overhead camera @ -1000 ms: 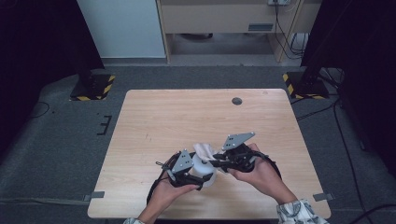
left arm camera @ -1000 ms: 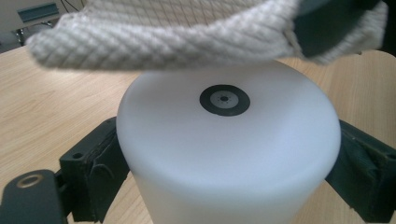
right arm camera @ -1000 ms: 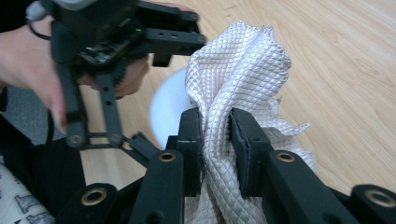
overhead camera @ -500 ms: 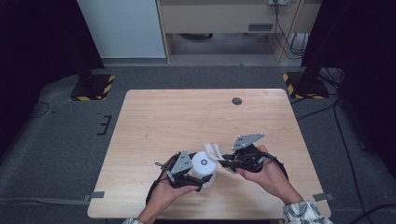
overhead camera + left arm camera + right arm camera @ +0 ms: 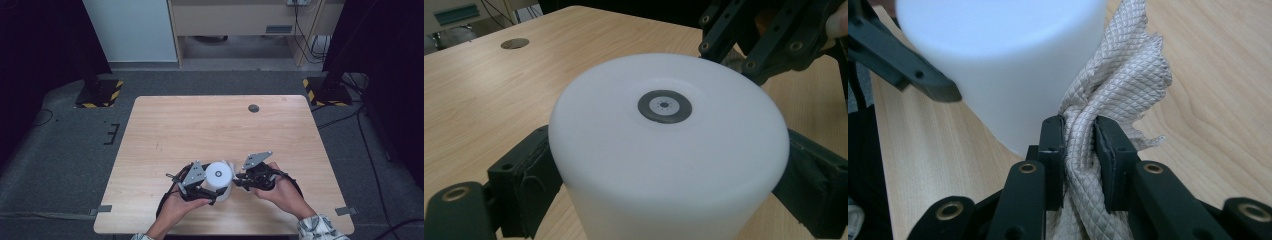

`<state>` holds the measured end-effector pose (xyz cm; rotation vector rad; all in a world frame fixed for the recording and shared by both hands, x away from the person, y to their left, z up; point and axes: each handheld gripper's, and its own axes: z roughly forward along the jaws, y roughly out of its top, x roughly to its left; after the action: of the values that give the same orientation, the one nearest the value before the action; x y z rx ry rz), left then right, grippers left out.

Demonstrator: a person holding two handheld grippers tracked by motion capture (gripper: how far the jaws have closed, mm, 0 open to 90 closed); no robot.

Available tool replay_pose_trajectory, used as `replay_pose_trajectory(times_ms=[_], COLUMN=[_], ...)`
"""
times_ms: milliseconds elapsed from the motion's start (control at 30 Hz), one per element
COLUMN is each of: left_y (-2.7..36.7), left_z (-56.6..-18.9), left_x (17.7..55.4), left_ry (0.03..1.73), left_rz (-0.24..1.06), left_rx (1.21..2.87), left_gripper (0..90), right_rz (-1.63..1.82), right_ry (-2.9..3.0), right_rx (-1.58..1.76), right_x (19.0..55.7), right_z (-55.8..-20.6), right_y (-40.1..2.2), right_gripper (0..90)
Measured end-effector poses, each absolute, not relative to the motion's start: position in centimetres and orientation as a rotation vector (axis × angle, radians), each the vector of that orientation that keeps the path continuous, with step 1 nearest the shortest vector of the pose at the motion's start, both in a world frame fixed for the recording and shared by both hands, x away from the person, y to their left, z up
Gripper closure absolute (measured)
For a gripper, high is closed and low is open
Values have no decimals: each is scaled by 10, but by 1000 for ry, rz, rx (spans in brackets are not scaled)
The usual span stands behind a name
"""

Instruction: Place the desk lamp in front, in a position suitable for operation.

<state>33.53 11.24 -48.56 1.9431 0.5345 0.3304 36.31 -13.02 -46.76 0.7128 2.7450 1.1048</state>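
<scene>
Bench (image 5: 200, 125): white cylinder (image 5: 218, 176) upright near the front edge, clamped across its sides by left gripper (image 5: 202, 184). Right gripper (image 5: 1078, 150) clenched on quilted cloth (image 5: 1118, 85) touching its wall. Best: hold the cylinder steady, wipe with light pressure.

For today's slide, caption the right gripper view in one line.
Right gripper pinches a quilted cloth against a white cylinder.

Left hand-held gripper (image 5: 212, 186) spread wide; right hand-held gripper (image 5: 239, 179) clamped nearly shut.

roll (image 5: 218, 176) on table (image 5: 210, 125), cloth (image 5: 1108, 95) beside it
</scene>
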Motion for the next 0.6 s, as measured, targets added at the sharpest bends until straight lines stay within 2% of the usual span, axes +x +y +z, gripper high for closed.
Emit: replay_pose_trajectory(times_ms=[133, 333, 600], left_y=[112, 112, 112], left_z=[-486, -486, -486], left_x=[335, 335, 336], left_ry=[534, 536, 534], left_rz=[333, 332, 329], left_rx=[1944, 1944, 1945], left_gripper=[80, 80, 80], right_rz=[1094, 1099, 1164], right_ry=[2757, 2750, 2682], right_rx=[729, 725, 676], right_x=[365, 365, 363], right_z=[-480, -480, -453], right_y=[-129, -130, -133], right_gripper=[752, 752, 752])
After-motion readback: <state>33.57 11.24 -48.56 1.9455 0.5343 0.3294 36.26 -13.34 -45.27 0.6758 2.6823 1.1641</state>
